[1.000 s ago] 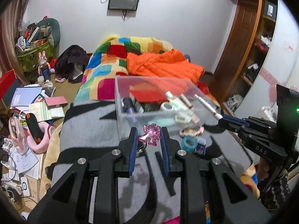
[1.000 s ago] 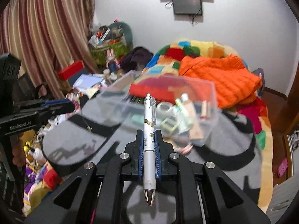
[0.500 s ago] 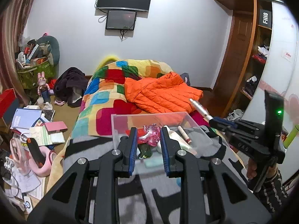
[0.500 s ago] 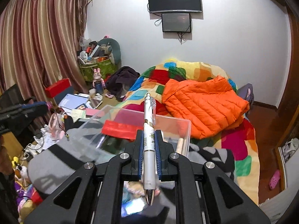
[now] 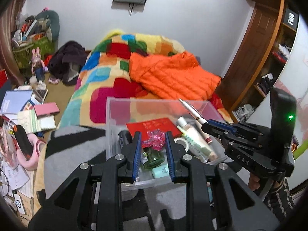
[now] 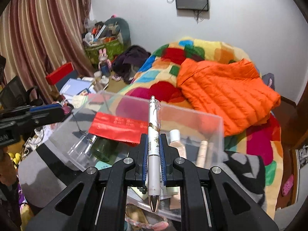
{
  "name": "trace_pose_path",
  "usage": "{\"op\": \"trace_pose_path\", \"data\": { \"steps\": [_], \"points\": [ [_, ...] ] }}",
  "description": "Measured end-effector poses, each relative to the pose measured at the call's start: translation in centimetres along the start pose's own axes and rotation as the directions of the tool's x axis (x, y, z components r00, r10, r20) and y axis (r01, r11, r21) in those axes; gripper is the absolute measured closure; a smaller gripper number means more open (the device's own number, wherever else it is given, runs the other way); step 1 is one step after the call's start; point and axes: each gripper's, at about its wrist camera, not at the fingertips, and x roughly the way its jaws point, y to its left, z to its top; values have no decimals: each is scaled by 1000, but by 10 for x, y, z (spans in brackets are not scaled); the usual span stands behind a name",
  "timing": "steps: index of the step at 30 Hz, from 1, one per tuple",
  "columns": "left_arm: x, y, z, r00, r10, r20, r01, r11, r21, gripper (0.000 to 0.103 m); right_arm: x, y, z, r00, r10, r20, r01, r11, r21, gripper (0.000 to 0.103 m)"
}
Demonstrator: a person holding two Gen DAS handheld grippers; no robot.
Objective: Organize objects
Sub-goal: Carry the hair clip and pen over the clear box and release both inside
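The left tool [image 5: 152,144] is clenched on a pink translucent crinkled trinket [image 5: 155,140], held above the clear rectangular plastic box [image 5: 115,127]. The right tool [image 6: 153,150] grips a white click pen [image 6: 153,144] lengthwise, also over that box. Inside the box lie a red envelope [image 5: 154,127], a green glass bottle [image 5: 153,156] and a cream tube [image 5: 194,141]. Beyond the box, an orange quilted jacket [image 5: 173,77] lies on the bed.

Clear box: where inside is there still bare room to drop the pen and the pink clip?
In the clear box, the far left part behind the red envelope looks bare. The right side is crowded with the tube, tape roll and sticks; the near middle holds the green bottle. The left gripper holds the pink clip, the right gripper the pen.
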Motion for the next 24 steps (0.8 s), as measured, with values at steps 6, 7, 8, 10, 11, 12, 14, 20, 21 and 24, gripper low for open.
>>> {"op": "trace_pose_path", "data": {
  "steps": [6, 7, 8, 10, 11, 12, 14, 20, 21, 24],
  "points": [
    [20, 1, -11, 999, 0, -52, 0, 1000, -1, 79, 20, 6, -4, 998, 8, -61, -10, 999, -35, 93],
    [20, 1, -12, 998, 0, -55, 1, 1000, 5, 79, 21, 7, -5, 998, 6, -68, -8, 999, -39, 92],
    [20, -1, -13, 998, -3, -60, 4, 1000, 11, 79, 22, 7, -6, 997, 5, -78, -8, 999, -40, 91],
    [18, -3, -13, 998, -5, -61, 6, 1000, 16, 77, 23, 6, -6, 996, -3, -94, -1, 999, -37, 85],
    [16, -4, -13, 998, -6, -59, 7, 1000, 20, 74, 22, 5, -6, 995, -11, -99, 7, 999, -36, 80],
    [12, -6, -14, 999, -4, -51, 6, 1000, 27, 73, 19, 4, -6, 995, -16, -97, 13, 999, -33, 74],
    [4, -13, -14, 1000, 4, -31, -3, 999, 48, 68, 11, 4, -5, 996, -17, -88, 15, 999, -30, 67],
    [-24, -32, -13, 999, 5, 34, -8, 995, 97, 46, -33, 6, -7, 1000, -23, -8, 23, 999, -31, 47],
    [-29, -35, -15, 999, 2, 44, -7, 994, 105, 45, -41, 6, -9, 1000, -27, 5, 27, 999, -35, 45],
    [-40, -42, -20, 998, -4, 57, -3, 992, 125, 41, -65, 9, -20, 999, -28, 31, 29, 998, -50, 35]
  ]
}}
